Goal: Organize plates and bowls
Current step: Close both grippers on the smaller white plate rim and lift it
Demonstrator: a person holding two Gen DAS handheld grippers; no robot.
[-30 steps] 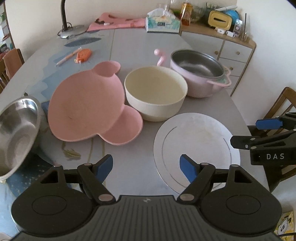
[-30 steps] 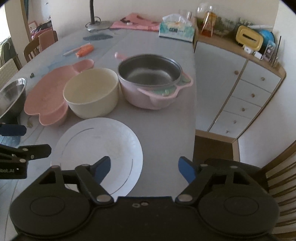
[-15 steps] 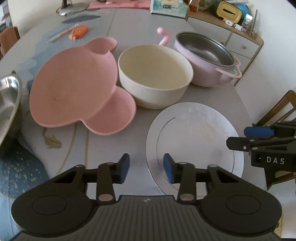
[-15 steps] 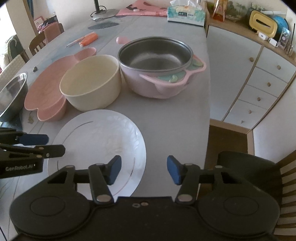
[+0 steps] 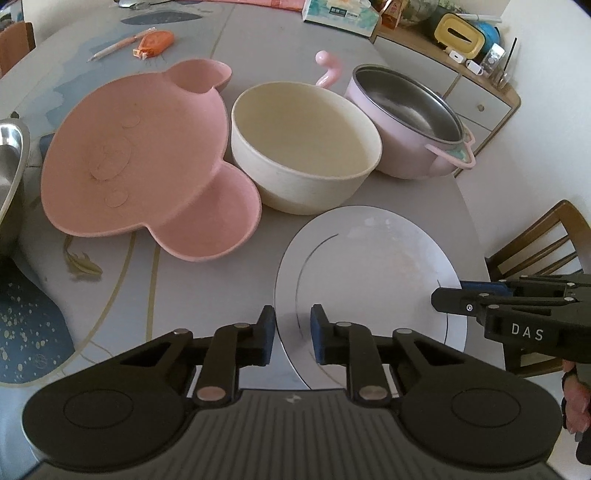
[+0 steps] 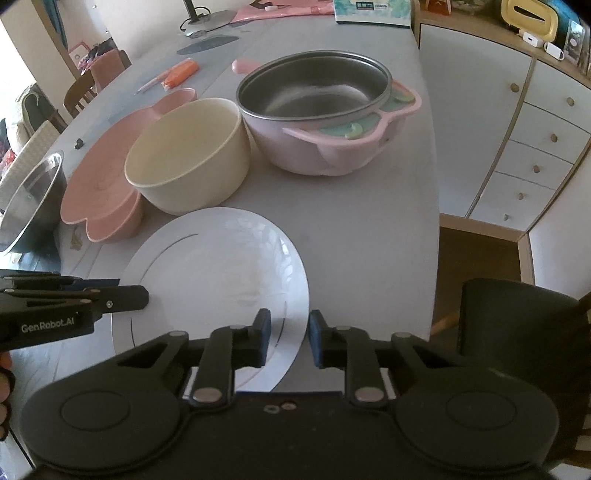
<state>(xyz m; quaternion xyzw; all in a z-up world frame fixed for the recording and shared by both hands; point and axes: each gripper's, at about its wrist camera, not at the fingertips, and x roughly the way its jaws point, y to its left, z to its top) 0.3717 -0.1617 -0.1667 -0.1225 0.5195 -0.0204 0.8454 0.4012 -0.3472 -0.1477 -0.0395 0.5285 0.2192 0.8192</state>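
Observation:
A white flat plate [image 5: 369,273] lies near the table's front edge; it also shows in the right wrist view [image 6: 218,273]. Behind it stand a cream bowl [image 5: 306,144], a pink bear-shaped plate [image 5: 136,147] and a pink pot with a steel inside [image 5: 406,118]. A steel bowl [image 5: 11,173] is at far left. My left gripper [image 5: 292,338] has its jaws narrowed around the plate's left rim, a small gap still between them. My right gripper [image 6: 289,338] stands the same way at the plate's right rim.
An orange tape dispenser and pen [image 5: 147,42] and a tissue box [image 5: 340,14] lie at the table's far end. A white cabinet [image 6: 517,122] stands right of the table. A wooden chair [image 5: 546,243] is at the front right. A blue mat [image 5: 26,325] lies front left.
Both grippers moved forward and down to the white plate's opposite rims, and both jaws narrowed from wide open to a small gap.

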